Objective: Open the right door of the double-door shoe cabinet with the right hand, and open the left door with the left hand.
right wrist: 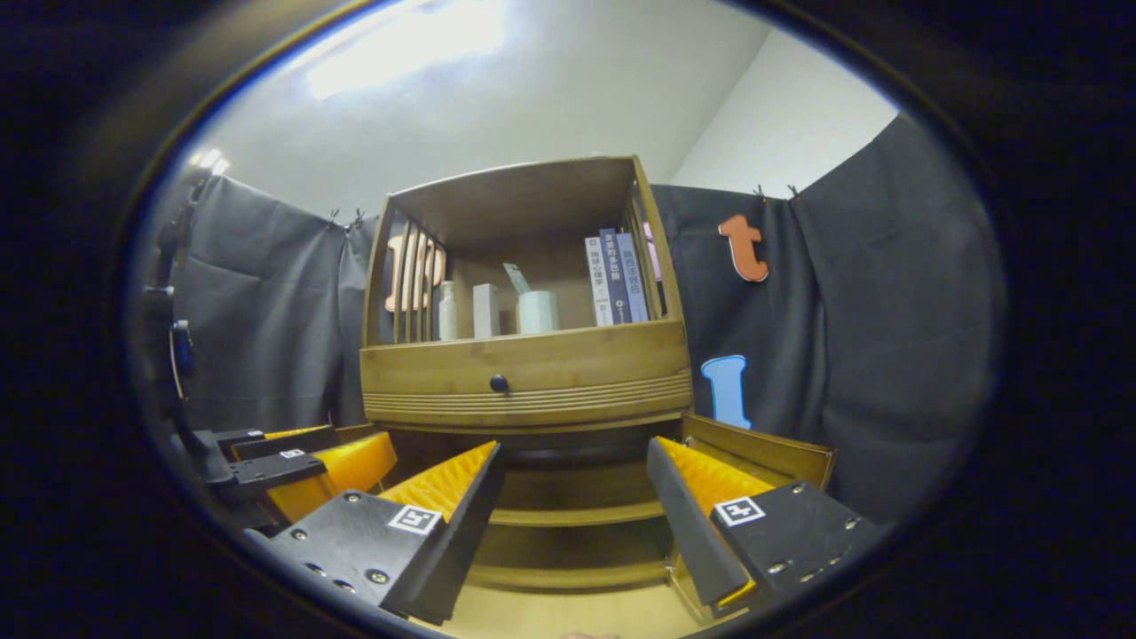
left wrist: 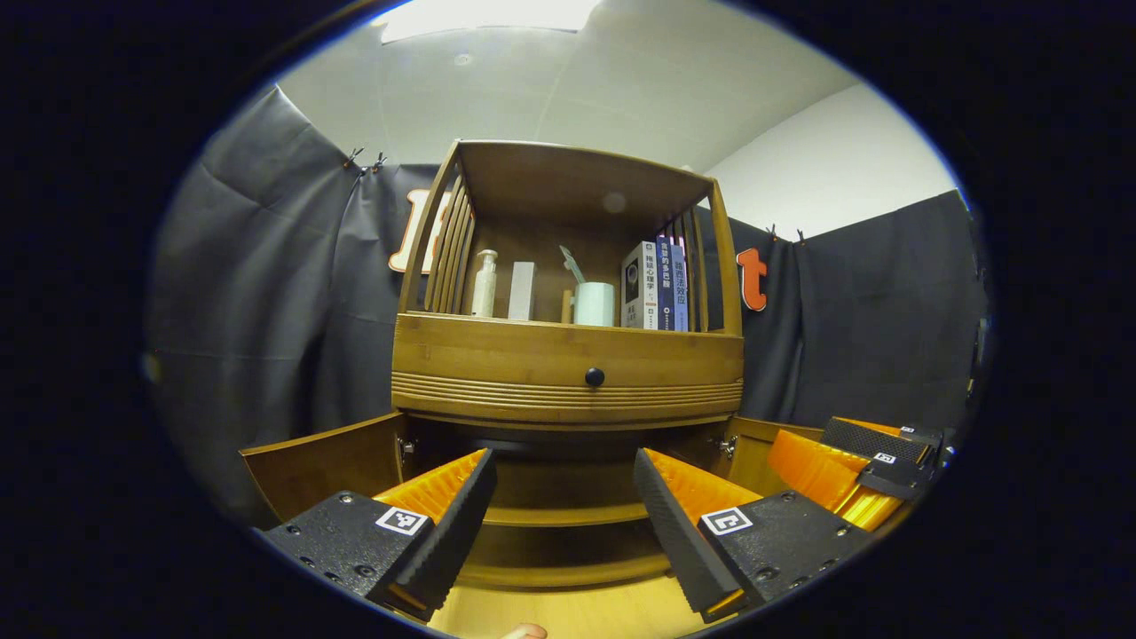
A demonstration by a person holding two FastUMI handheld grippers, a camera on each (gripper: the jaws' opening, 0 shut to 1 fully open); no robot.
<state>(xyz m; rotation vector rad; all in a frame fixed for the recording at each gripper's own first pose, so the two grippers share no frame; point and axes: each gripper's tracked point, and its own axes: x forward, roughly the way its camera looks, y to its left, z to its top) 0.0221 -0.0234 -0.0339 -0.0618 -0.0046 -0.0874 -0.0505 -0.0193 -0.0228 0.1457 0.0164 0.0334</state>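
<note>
On the cabinet's (left wrist: 568, 364) top shelf — bottle (left wrist: 484, 284), cup (left wrist: 594, 303), books (left wrist: 655, 286).

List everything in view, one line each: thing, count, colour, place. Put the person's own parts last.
Shoe cabinet: one, brown wood, centre, against the booth's wall.
Left door: one, brown, swung open at lower left.
Right door: one, brown, swung open at lower right.
Drawer knob: one, black, middle of the drawer front.
Inner shelf: one, brown, in the opened lower compartment.
Pump bottle: one, white, top shelf, left.
Box: one, white, beside the bottle.
Cup: one, pale, top shelf, centre.
Books: three, white and blue, upright, top shelf, right.
Left claw: one, open, before the lower compartment.
Right claw: one, open, before the lower compartment.
</note>
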